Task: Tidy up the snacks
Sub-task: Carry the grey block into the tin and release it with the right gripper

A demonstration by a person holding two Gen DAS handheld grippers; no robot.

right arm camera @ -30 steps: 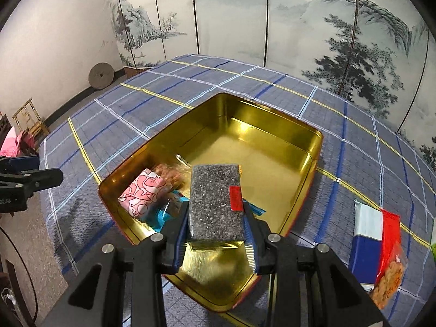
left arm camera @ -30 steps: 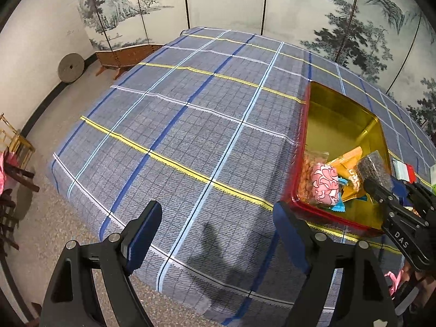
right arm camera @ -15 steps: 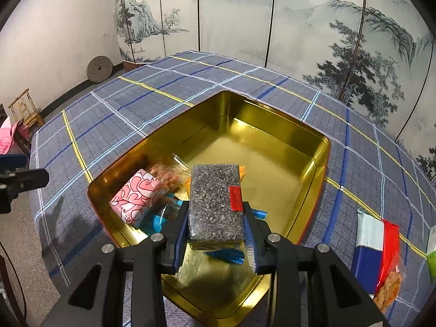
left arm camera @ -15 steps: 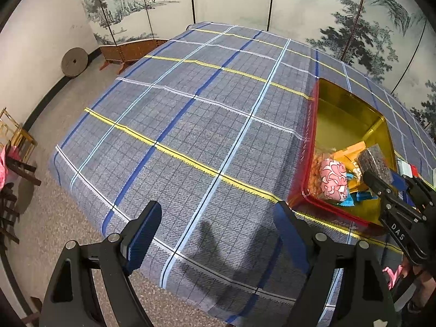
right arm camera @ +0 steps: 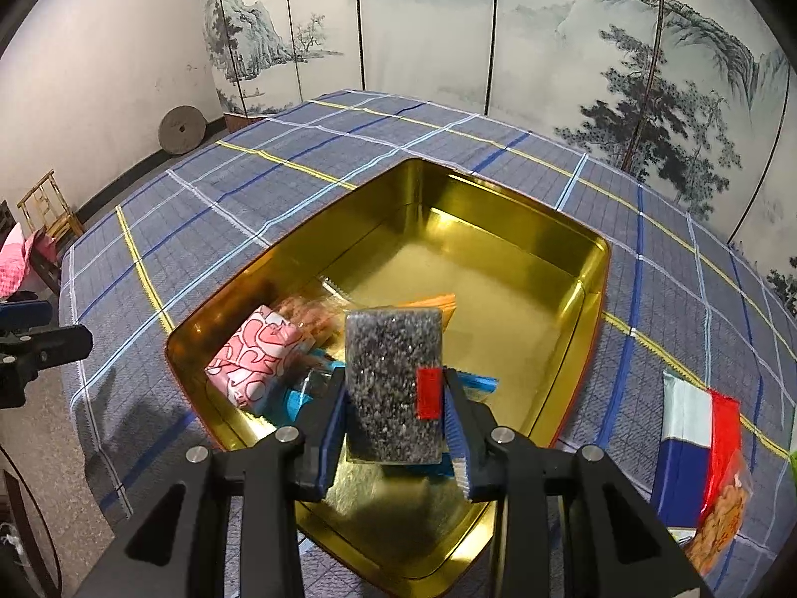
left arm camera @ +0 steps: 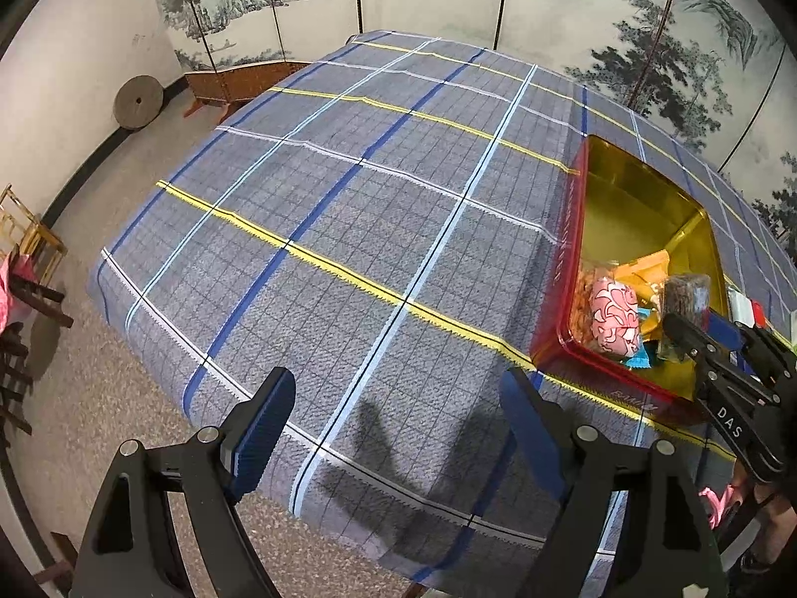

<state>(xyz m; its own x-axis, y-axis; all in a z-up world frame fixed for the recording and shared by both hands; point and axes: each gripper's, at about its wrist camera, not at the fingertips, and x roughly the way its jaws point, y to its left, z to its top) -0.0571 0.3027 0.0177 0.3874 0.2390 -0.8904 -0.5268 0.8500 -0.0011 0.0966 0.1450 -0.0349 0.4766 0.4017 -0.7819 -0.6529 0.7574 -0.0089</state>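
Your dark speckled rectangular snack bar in clear wrap with a red tab (right arm camera: 393, 383) sits upright between the blue pads of your right gripper (right arm camera: 394, 416), held by its two long edges over the near end of the gold-lined rectangular tin with red outer walls (right arm camera: 593, 269). The jaws are clamped on the bar's lower half. It looks like a stiff pressed block, light and brittle enough to crack at the corners, and the glossy film is probably slippery, so keep the pads flat on the long sides rather than on the loose sealed ends.

Below it in the tin lie a pink-and-white patterned soft packet (right arm camera: 259, 356), a blue-wrapped piece (right arm camera: 294, 401), an orange sachet (right arm camera: 438, 301) and a clear bag of brownish snacks (right arm camera: 309, 311); the far half of the tin floor is bare.

Out on the blue-grey checked tablecloth (left arm camera: 348, 229), to the right of the tin, a white, blue and red packet (right arm camera: 692, 443) waits. Your left gripper (left arm camera: 396, 416) hangs spread wide and empty over the cloth's near edge.
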